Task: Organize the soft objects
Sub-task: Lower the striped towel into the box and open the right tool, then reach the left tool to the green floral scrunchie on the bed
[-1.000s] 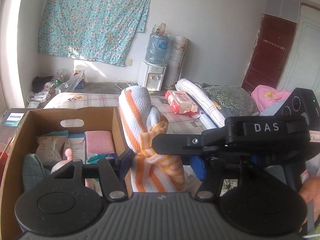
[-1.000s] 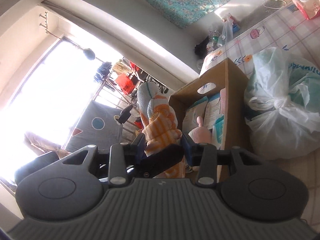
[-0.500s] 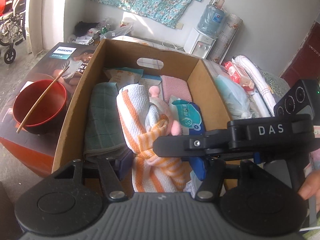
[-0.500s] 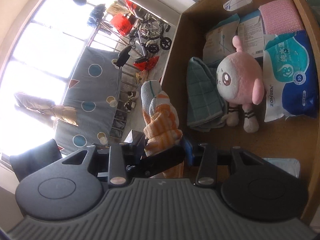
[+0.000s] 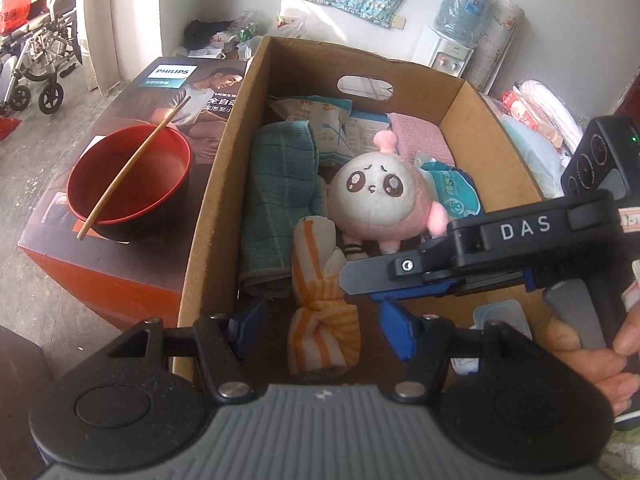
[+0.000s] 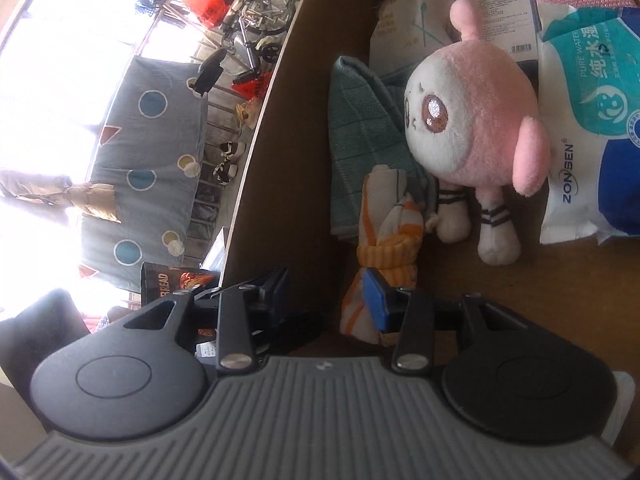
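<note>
- Sunlit room with a floral cloth on the far wall; a cardboard box (image 5: 224,184) sits beside a Philips carton (image 5: 132,128) bearing a red bowl (image 5: 128,184) and a chopstick (image 5: 132,168).
- Left wrist view: the left gripper (image 5: 324,322) stands wide open around the orange-striped towel (image 5: 320,300), which lies inside the box near its near edge, between the green towel (image 5: 280,196) and the pink plush toy (image 5: 380,196).
- That view alone shows the water dispenser (image 5: 448,48) and the right tool's DAS-marked body crossing the frame.
- Right wrist view: the right gripper (image 6: 328,296) is spread apart, one blue pad (image 6: 376,300) touching the striped towel; the wet-wipes pack (image 6: 592,120) label and wheelchairs outside the window show only here.
</note>
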Available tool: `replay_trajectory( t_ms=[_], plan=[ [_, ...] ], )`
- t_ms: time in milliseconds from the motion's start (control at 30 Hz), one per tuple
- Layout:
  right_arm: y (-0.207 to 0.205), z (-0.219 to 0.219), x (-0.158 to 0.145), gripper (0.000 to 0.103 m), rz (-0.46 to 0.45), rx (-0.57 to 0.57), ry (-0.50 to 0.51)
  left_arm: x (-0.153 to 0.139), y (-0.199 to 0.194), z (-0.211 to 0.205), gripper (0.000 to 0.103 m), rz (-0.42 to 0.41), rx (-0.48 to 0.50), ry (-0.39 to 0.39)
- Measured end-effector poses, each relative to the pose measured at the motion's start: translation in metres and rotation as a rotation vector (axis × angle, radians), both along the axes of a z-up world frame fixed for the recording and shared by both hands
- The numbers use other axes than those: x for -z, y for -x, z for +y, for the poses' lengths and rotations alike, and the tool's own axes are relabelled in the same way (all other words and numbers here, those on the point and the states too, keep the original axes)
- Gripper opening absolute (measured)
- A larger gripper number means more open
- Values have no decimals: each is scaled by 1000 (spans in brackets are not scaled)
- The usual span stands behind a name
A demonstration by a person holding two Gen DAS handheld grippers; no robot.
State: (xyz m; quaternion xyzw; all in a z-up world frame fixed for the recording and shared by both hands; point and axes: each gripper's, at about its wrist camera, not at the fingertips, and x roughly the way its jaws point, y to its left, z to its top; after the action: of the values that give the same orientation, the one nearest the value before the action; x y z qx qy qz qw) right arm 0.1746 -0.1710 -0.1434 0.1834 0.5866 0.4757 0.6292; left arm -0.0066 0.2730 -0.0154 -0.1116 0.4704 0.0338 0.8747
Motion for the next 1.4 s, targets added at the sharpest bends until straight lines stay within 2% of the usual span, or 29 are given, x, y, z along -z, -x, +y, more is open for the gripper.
replay_trajectory(
  t_ms=[133, 367, 567, 733, 967, 1133, 1400],
  plan=[
    [-7, -13, -5, 42, 11, 24, -27, -7, 2, 1, 65, -30, -8, 10],
    [-4, -55, -34, 48, -29, 85, -152, -27, 10, -14, 70, -113, -1, 25],
    [7, -120, -52, 54, -90, 194, -248, -45, 12, -51, 79, -218, 50, 60],
    [14, -192, -55, 56, -130, 333, -296, -49, -1, -103, 80, -249, 151, 104],
    [23, -298, -51, 59, -206, 564, -263, -40, -23, -191, 80, -271, 337, 142],
    [38, -364, -35, 61, -242, 698, -213, -21, -41, -253, 80, -226, 445, 189],
    [43, -436, -3, 63, -266, 833, -101, 18, -55, -335, 80, -156, 545, 123]
  ],
)
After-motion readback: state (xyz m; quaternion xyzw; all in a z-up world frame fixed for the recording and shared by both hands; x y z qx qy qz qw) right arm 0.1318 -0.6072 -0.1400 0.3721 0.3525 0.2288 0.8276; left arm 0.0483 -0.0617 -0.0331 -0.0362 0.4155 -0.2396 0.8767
